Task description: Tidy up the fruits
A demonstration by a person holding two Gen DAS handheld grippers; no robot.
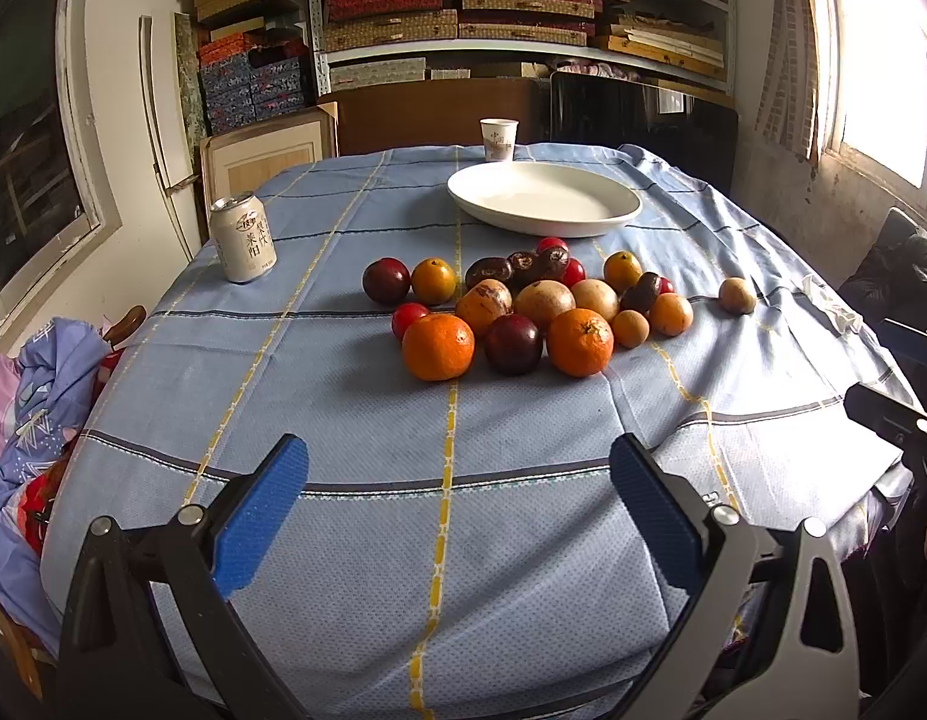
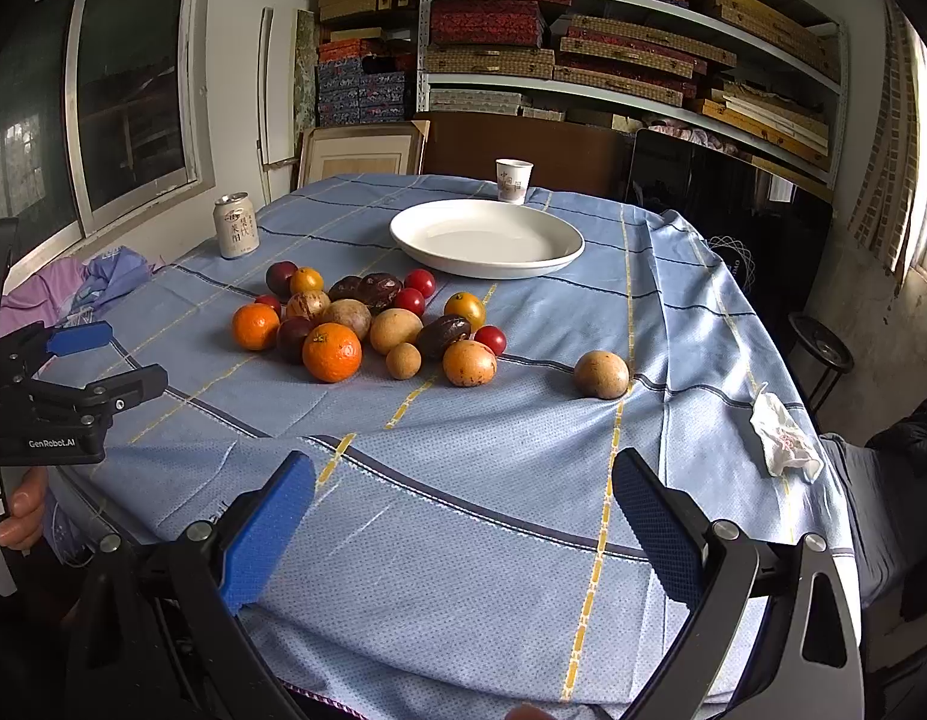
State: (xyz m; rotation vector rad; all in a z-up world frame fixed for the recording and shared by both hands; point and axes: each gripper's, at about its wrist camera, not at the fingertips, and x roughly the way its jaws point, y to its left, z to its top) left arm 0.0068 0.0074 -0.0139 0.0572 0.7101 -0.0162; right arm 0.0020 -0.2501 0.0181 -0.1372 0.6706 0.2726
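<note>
A: Where was the fruit found, and why there?

B: The fruit pile [image 1: 517, 306] was heaped mid-worktop on the blue checked cloth [image 1: 355, 540], just short of the white oval dish [image 1: 544, 201], which was seen empty. The dish was judged the likely destination. One brown round fruit [image 2: 601, 374] lay apart toward the right.

A: And the fingers?

B: The left gripper [image 1: 460, 516] was held low over the near edge with its fingers spread wide and nothing between them. The right gripper [image 2: 463, 525] was likewise spread and unloaded. Both were kept back, presumably so the whole pile could be surveyed before a pick.

A: Any clutter?

B: A drink can [image 1: 243, 237] and a paper cup [image 1: 498, 140] were set clear of the pile.
</note>
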